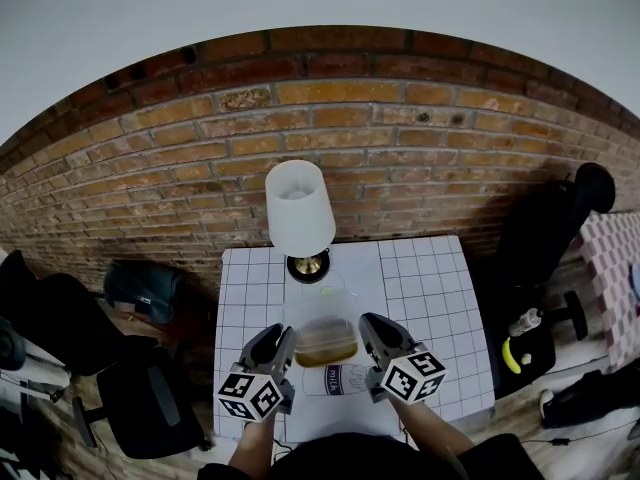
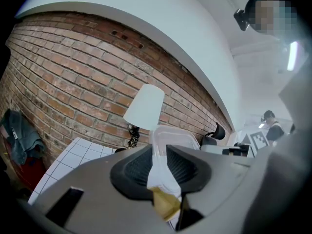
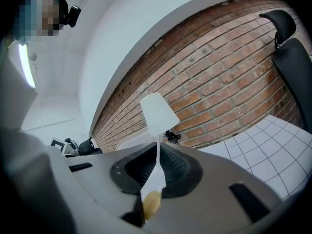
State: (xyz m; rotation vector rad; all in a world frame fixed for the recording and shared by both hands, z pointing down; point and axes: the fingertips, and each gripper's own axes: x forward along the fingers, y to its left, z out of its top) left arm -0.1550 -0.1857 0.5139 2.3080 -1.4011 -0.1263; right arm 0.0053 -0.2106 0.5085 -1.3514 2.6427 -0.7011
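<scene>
Over the white gridded table (image 1: 430, 288) a clear plastic container (image 1: 325, 333) with brownish food in its bottom is held up between both grippers. My left gripper (image 1: 287, 343) is shut on its left rim, and my right gripper (image 1: 366, 336) is shut on its right rim. In the left gripper view the thin clear wall (image 2: 161, 150) runs between the ribbed pads, with brown food below. The right gripper view shows the same wall (image 3: 157, 172) edge-on between the jaws. A bottle labelled milk (image 1: 338, 378) lies on the table under the container.
A lamp with a white shade (image 1: 298, 208) stands at the table's back edge, just behind the container, against the brick wall (image 1: 400, 148). Black office chairs stand left (image 1: 140, 408) and right (image 1: 550, 228) of the table. A dark bag (image 1: 140, 288) lies on the floor at left.
</scene>
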